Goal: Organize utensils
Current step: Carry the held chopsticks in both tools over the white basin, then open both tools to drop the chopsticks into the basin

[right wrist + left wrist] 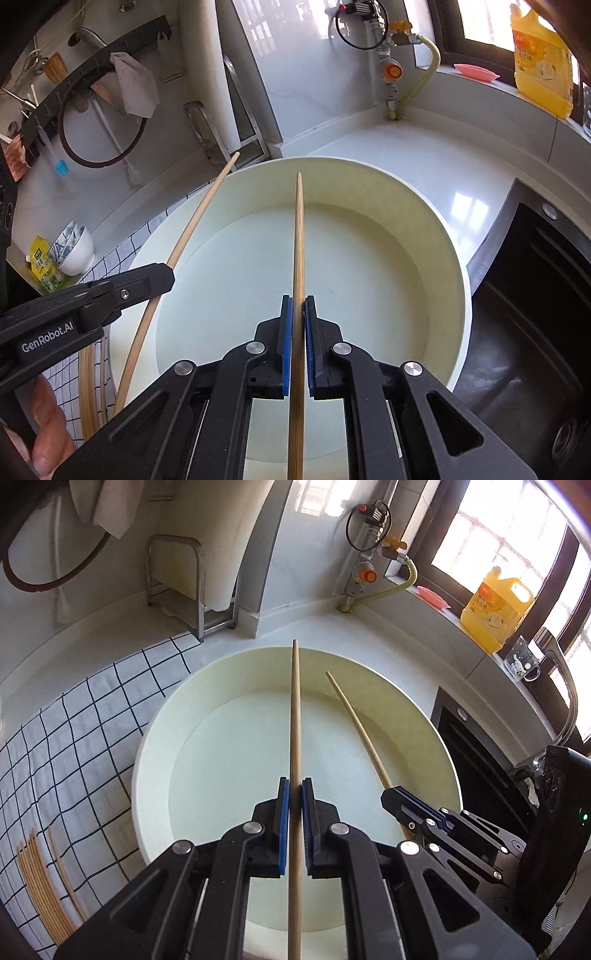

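Left wrist view: your left hand-held gripper (295, 794) is clamped on a wooden chopstick (296, 709) above the cream basin (155, 738); the right hand-held gripper (393, 799) grips a second chopstick (354, 720); spare chopsticks (40, 878) lie on the checked cloth (92, 709).
Right wrist view: your right hand-held gripper (298, 314) pinches its chopstick (298, 240) over the basin (436, 236) on the bench (424, 155).

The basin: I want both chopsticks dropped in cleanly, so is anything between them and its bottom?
Nothing visible. The left gripper and right gripper each clamp one chopstick over the pale round basin, whose inside shows bare. The spare chopsticks lie aside on the checked cloth.
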